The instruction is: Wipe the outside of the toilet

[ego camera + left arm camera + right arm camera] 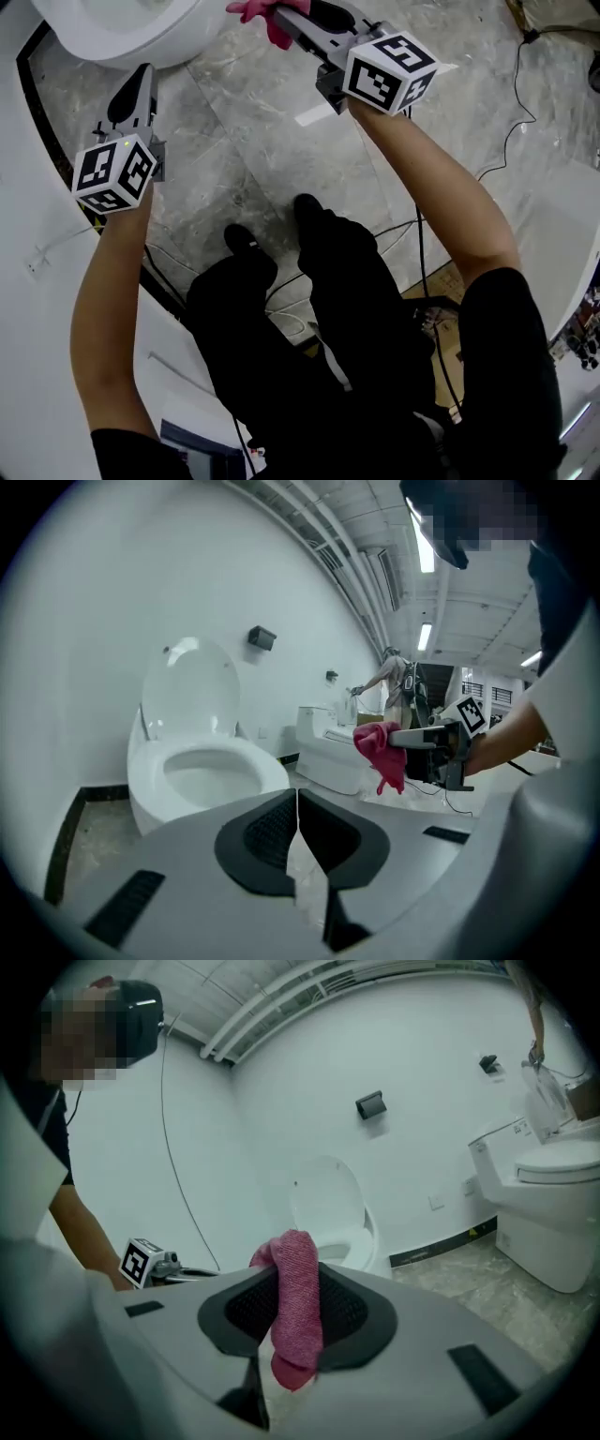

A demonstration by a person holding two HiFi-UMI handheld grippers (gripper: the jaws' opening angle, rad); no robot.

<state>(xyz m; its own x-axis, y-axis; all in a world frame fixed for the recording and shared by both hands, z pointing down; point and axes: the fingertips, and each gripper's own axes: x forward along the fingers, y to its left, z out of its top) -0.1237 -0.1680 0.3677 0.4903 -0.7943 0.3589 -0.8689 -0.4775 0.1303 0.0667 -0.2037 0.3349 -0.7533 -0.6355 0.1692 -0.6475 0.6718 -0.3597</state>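
Observation:
A white toilet [202, 771] stands with its lid up against the white wall; its bowl edge shows at the top left of the head view as the toilet [122, 33]. My right gripper [281, 14] is shut on a pink cloth [296, 1302], held in the air to the right of the bowl, apart from it. The cloth [380, 752] hangs from the jaws. My left gripper [131, 94] hovers just in front of the bowl, jaws shut with nothing between them. The toilet [328, 1222] lies ahead of the right gripper.
A second white toilet [548, 1199] stands to the right along the wall. Black cables [511, 131] trail over the grey marble floor [253, 141]. My feet [281, 234] stand behind the grippers. A black floor border [28, 94] runs round the toilet. Another person [398, 682] stands far off.

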